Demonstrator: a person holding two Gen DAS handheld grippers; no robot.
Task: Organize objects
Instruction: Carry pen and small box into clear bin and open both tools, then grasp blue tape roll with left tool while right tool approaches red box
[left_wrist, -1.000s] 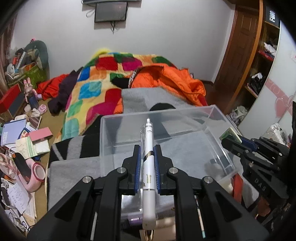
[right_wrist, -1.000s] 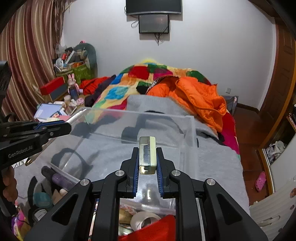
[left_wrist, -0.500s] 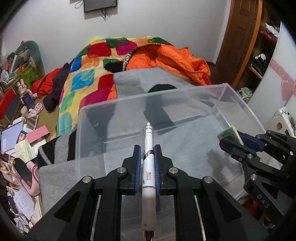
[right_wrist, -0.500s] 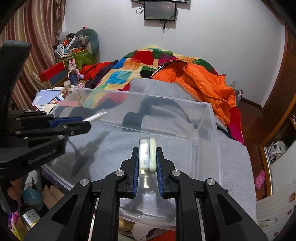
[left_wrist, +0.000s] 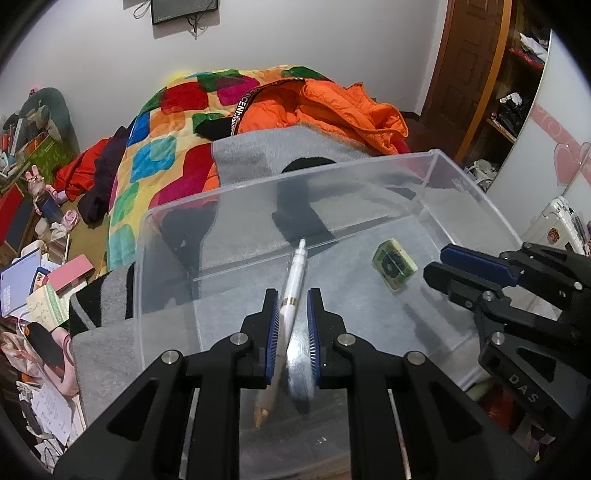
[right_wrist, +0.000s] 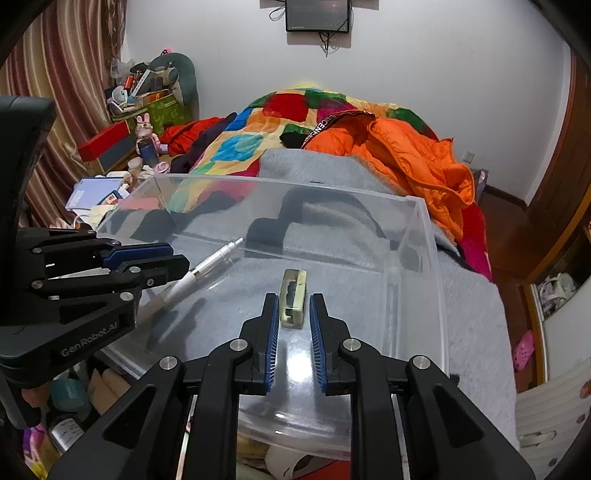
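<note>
Left wrist view: left gripper parted, white pen lengthwise between its jaws; right gripper likewise released — yellow-green block just ahead in clear bin.

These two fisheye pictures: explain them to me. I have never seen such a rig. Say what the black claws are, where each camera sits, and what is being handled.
No robot is here. A person carries a hand-held gripper in each hand, each with two black fingers with blue pads. A camera on each looks forward along the fingers.

One picture comes from the left hand-held gripper, the other from the right hand-held gripper; each also shows its partner at the side.

Both reach over a clear plastic box resting on a grey blanket on a bed. Both are open. A white pen lies tilted between the left one's parted fingers, apparently just let go. A small yellowish block sits on the box floor between the right one's fingers, which do not touch it.
</note>
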